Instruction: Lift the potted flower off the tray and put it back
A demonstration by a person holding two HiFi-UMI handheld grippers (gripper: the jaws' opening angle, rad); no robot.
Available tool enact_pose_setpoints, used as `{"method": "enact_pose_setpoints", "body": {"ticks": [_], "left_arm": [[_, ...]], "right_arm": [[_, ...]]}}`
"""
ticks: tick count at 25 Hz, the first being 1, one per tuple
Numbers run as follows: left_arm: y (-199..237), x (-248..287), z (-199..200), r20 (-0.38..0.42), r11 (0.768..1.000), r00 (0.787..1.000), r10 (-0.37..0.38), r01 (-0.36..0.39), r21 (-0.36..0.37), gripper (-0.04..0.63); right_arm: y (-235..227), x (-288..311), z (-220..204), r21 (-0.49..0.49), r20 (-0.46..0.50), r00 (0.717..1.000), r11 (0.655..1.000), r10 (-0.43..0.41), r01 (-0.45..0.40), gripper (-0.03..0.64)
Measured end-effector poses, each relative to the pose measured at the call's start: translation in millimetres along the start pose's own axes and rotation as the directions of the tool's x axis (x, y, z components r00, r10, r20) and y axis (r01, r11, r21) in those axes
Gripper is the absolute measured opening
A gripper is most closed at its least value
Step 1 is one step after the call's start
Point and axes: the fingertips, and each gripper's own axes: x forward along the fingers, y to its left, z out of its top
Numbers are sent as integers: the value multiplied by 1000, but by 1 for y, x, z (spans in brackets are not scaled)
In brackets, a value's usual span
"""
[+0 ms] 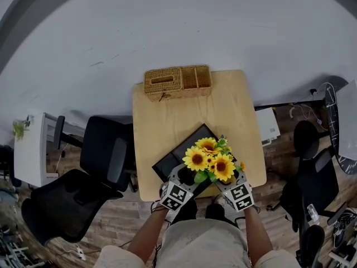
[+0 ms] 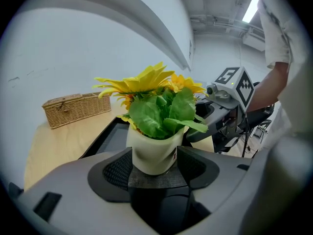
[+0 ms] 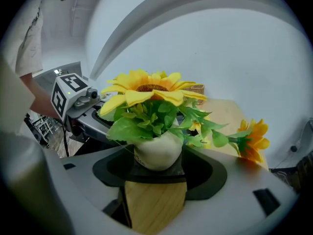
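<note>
Potted flower [image 1: 210, 159] at black tray's [image 1: 187, 144] near end, red mark on pot unreadable, left gripper [image 2: 154, 169] and right gripper [image 3: 157, 166] jaws spread wide, pot between both pairs, unclamped

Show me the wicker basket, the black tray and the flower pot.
wicker basket [image 1: 167, 86], head view, on its woven top.
black tray [image 1: 179, 154], head view, on its bare floor.
flower pot [image 2: 152, 153], left gripper view, on its white wall.

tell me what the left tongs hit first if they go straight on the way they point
The white flower pot: it stands right ahead, already between the open jaws of the left tongs, so contact would likely come almost at once.
</note>
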Motion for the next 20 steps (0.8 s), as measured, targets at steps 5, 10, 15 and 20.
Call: {"method": "enact_pose_setpoints", "body": {"ticks": [5, 10, 15, 20], "left_arm": [[-1, 5, 0, 5, 1000, 1000, -11, 11, 4, 272], [0, 5, 0, 11, 1000, 1000, -9, 9, 2, 272], [1, 6, -1, 11, 1000, 1000, -5, 5, 2, 270], [1, 6, 0, 20, 1000, 1000, 6, -6, -2, 270]], "right_arm": [[5, 7, -2, -16, -18, 1000, 1000, 22, -23, 302], [7, 11, 0, -13, -14, 1000, 1000, 24, -24, 302], [7, 12, 0, -5, -2, 1000, 1000, 11, -11, 302], [7, 12, 0, 2, 11, 1000, 1000, -4, 4, 302]]}}
